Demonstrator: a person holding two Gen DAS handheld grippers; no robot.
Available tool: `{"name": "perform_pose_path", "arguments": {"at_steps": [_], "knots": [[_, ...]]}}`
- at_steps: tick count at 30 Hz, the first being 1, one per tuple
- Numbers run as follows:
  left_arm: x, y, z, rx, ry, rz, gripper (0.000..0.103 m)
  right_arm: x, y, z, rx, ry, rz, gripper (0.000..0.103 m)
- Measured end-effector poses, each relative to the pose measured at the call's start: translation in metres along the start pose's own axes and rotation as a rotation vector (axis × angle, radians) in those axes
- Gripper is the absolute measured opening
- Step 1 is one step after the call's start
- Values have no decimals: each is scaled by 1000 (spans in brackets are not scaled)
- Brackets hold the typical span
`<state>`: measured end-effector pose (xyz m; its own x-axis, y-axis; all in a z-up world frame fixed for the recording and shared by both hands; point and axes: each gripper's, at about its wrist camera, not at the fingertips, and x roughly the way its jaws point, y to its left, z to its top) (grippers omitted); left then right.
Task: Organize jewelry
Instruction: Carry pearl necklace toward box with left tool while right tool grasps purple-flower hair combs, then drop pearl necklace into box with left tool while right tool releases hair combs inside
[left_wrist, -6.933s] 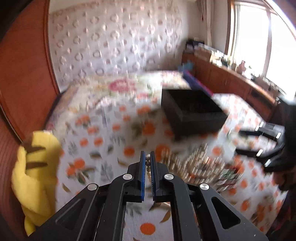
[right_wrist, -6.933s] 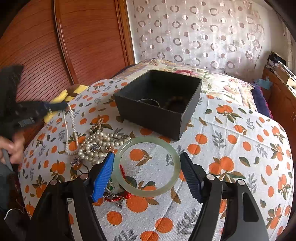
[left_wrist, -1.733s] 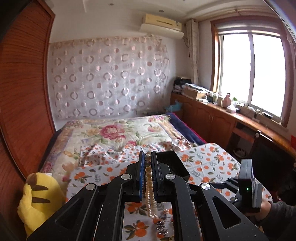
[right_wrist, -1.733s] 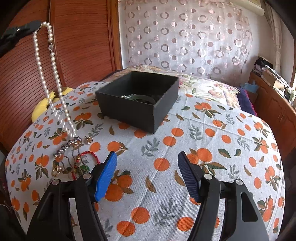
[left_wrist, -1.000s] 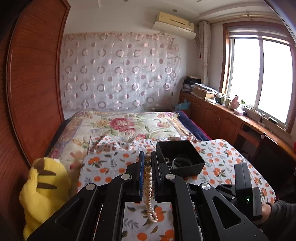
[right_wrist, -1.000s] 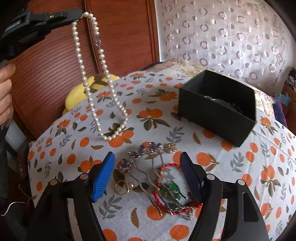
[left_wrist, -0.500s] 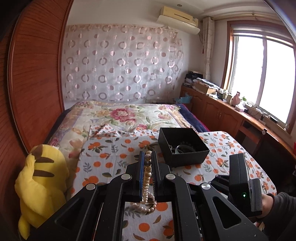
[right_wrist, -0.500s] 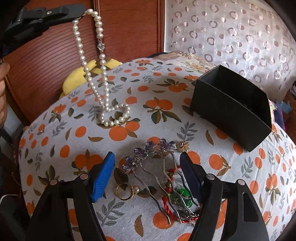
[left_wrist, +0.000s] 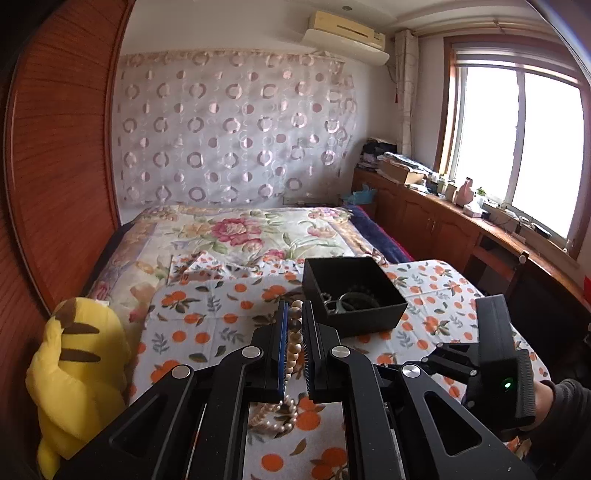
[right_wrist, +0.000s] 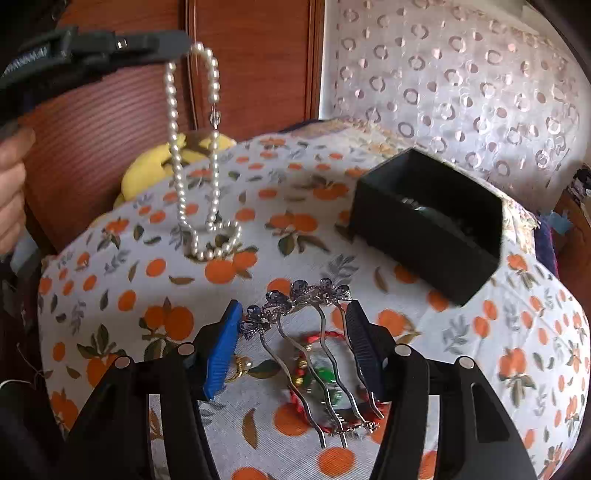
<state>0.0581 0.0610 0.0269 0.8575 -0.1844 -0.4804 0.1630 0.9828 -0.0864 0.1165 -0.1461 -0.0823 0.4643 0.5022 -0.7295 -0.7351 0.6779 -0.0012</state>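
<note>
- Left hand-held gripper (left_wrist: 294, 325): jaws pinched nearly together on the white pearl bead necklace (right_wrist: 192, 155). In the right wrist view the strand hangs as a doubled loop from the fingertips, its lower end coiled on the orange-patterned white cloth (right_wrist: 122, 280) covering the bench.
- Judgement: the step in hand is carrying the pearls to the black square cardboard box (right_wrist: 428, 218). To do it well, lift until the coil clears the cloth, travel slowly so the loop does not swing, and centre it over the opening before easing the jaws apart. A dragged tail could catch the box wall.
- Yellow plush toy with brown stripes (left_wrist: 74, 365) sits at the far left edge of the bench, apart from the work.
- Right hand-held gripper (right_wrist: 293, 325): jaws wide apart, holding nothing, hovering low over the silver hair fork with dark blue gem flowers (right_wrist: 295, 295). Its prongs lie between the two fingers.
- Under the prongs: a red cord trinket with green bead (right_wrist: 321, 380), tangled. A small gold ring (right_wrist: 236, 369) lies just beside the blue finger pad.
- Box stands right of the pearls, well apart from them.
- Hard to make out: box contents show only as a dark bangle-like ring and something metallic. Whether the necklace clasp is fastened I cannot tell. The left gripper body covers much of the coil in its own view. The red trinket's form is blurred.
</note>
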Motion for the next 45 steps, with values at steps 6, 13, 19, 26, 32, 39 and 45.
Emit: {"name": "perform_pose_path", "arguments": {"at_steps": [6, 13, 19, 26, 32, 39, 45], "knots": [[-3, -13, 24, 18, -42, -14, 6, -27, -19, 10, 21, -55, -24, 60], [3, -29, 57, 37, -71, -44, 6, -47, -53, 25, 48, -94, -70, 60], [8, -44, 81, 56, -102, -73, 6, -52, -74, 37, 62, -116, -71, 60], [18, -58, 95, 80, -114, -79, 6, -55, -95, 34, 167, -173, 36, 60], [23, -61, 102, 77, -106, -85, 6, -53, -98, 38, 163, -176, 13, 60], [29, -68, 127, 99, -128, -92, 6, -58, -109, 53, 151, -197, 0, 60], [56, -73, 139, 109, -102, -101, 6, -48, -121, 66, 138, -201, -8, 61]]}}
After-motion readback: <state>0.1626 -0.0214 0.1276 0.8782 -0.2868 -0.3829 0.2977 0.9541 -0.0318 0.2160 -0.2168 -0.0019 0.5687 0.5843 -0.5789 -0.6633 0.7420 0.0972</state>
